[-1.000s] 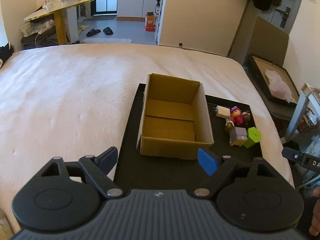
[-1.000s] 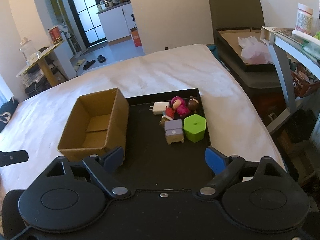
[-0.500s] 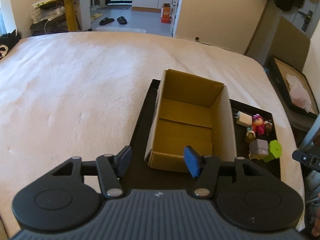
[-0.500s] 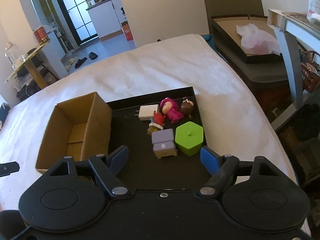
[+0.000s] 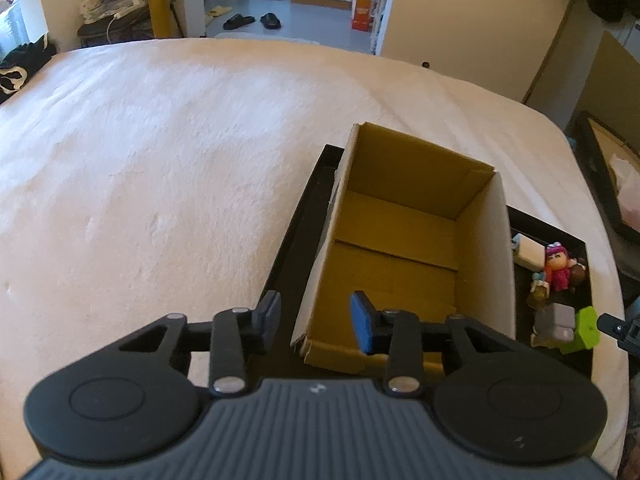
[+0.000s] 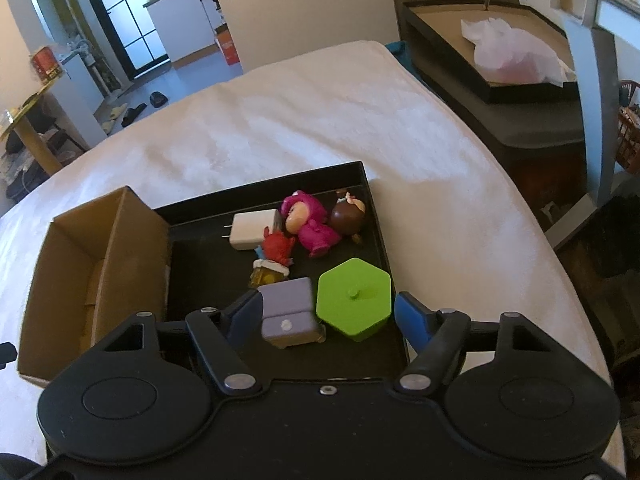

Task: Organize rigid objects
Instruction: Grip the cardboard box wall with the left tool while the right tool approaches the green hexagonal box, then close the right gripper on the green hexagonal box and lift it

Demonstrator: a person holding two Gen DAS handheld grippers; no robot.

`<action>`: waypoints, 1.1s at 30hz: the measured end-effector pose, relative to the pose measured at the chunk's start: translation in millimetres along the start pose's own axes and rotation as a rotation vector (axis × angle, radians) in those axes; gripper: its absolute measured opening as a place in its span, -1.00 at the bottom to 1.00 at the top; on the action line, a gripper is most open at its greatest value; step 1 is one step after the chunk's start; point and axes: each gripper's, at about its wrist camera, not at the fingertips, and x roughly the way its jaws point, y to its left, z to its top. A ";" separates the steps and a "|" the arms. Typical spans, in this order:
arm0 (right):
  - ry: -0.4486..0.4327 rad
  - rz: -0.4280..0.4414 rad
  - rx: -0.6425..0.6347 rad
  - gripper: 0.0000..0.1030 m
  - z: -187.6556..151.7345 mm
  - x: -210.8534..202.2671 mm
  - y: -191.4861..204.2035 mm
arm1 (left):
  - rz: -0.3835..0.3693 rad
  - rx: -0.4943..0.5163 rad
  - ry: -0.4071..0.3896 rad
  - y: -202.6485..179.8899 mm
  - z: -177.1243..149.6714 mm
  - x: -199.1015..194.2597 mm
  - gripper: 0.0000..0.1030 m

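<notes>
1. Left claw (image 5: 316, 320) comes in over the near left corner of the cardboard box (image 5: 404, 248), its jaws closing. One pad is outside the left wall and one inside, with a visible gap to the cardboard on both sides.
2. The box stands open and empty on the left part of a black tray (image 6: 280, 184), which lies on a cream-covered bed (image 5: 160, 152).
3. Right claw (image 6: 328, 312) is closing too. The purple-grey block toy (image 6: 290, 312) and the green hexagonal container (image 6: 354, 298) sit side by side between its pads, neither one pressed.
4. Behind them lie a white plug charger (image 6: 254, 232), a small red figure (image 6: 278, 248), a pink-suited doll (image 6: 310, 224) and a brown-headed doll (image 6: 348, 216), bunched together.
5. No readable writing on any toy or the box.
</notes>
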 end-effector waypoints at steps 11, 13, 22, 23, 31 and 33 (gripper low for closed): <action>0.023 -0.048 -0.015 0.27 0.3 38.8 -9.3 | 0.058 0.047 0.024 -12.0 3.4 31.0 -0.37; 0.034 -0.040 -0.015 0.27 -0.4 43.3 -8.8 | 0.070 0.055 0.026 -12.5 2.5 34.4 -0.39; 0.018 -0.061 -0.075 0.01 -2.0 50.0 -3.9 | 0.062 0.075 0.041 -9.1 -1.3 45.2 -0.79; 0.019 -0.057 -0.074 0.00 -2.3 49.7 -4.4 | 0.057 0.081 0.037 -9.4 -1.6 44.3 -0.80; 0.004 -0.015 -0.069 0.00 -2.0 35.9 -2.4 | 0.024 0.114 0.015 -10.3 -7.9 34.5 -0.82; -0.007 -0.013 -0.078 -0.01 -1.6 30.9 -0.2 | 0.019 0.120 0.015 -8.4 -10.2 32.1 -0.82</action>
